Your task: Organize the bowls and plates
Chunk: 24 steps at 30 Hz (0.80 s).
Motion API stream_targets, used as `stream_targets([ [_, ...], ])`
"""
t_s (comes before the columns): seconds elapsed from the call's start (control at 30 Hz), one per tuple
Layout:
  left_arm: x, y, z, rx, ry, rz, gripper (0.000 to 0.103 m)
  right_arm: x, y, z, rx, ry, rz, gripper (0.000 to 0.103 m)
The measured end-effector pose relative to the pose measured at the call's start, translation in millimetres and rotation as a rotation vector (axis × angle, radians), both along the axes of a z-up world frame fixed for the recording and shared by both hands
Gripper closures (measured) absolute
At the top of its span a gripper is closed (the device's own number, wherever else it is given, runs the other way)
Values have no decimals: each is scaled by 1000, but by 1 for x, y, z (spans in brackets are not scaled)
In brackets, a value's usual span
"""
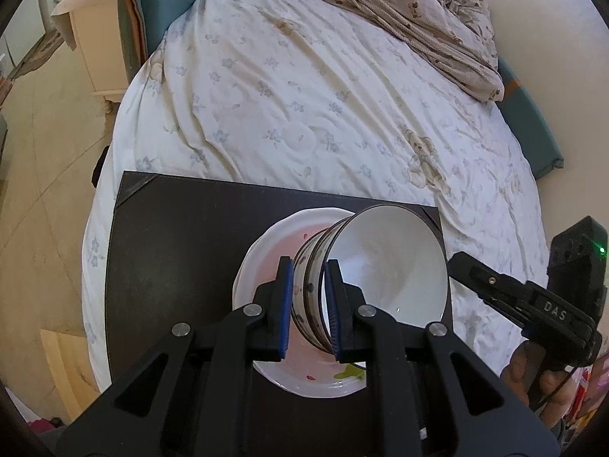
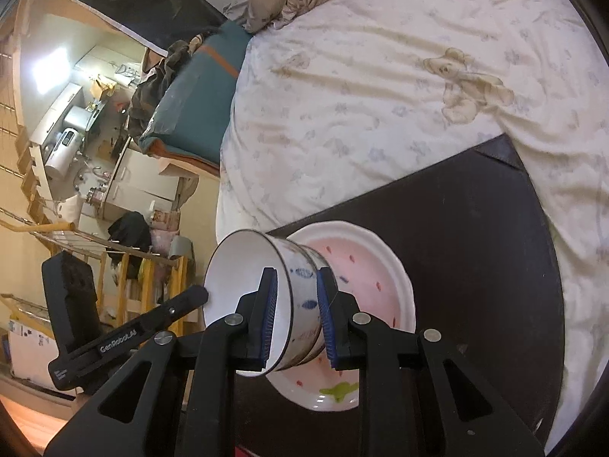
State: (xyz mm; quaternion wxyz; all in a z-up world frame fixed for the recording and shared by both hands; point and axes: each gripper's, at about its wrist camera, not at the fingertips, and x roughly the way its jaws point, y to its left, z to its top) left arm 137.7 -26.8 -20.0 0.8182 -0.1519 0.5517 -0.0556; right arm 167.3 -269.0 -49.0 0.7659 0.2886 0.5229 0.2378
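Step in hand: judged to be lowering the bowl onto the plate so the two stack.
Bowl location: held over the middle of the pink-centred plate, foot toward it. Whether the foot touches the plate cannot be told.
Left gripper: fingers pinch the bowl's wall, one blue pad inside the rim and one outside on the patterned face.
Right gripper: fingers pinch the opposite wall in the same manner, one pad inside and one outside. In the left wrist view its tip meets the far rim.
Plate location: flat on the dark board, toward the board's near right part.
Procedure: keep both pinches level so the rim does not twist between the pads. Centre the foot over the plate's well before lowering. Spread the fingers only once the bowl bears its own weight, and lift the inner pads straight out.
Hazard: glazed ceramic is likely to slip. An uneven release could tip the bowl off the plate.
Surface: the board lies on a bed with a white flowered quilt. The soft bedding may let the board rock under load.
Room: a crumpled beige blanket lies at the far end of the bed. A white nightstand and a tiled floor lie to the left. A wooden drying rack and kitchen units stand beyond.
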Motion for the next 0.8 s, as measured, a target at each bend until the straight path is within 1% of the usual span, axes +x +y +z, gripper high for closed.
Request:
stream_targets([
  [0.17, 2, 0, -2, -9, 4, 1, 88, 8, 1, -11, 31, 33, -1, 78],
  [0.3, 6, -2, -4, -11, 9, -4, 88, 12, 4, -13, 32, 25, 6, 78],
  [0.53, 8, -2, -7, -16, 26, -2, 88, 18, 7, -18, 43, 37, -2, 78],
  [0.77, 5, -1, -4, -7, 12, -4, 88, 16, 7, -13, 50, 26, 10, 78],
  [0.8, 4, -1, -2, 2, 4, -5, 86, 16, 7, -13, 51, 24, 11, 78],
])
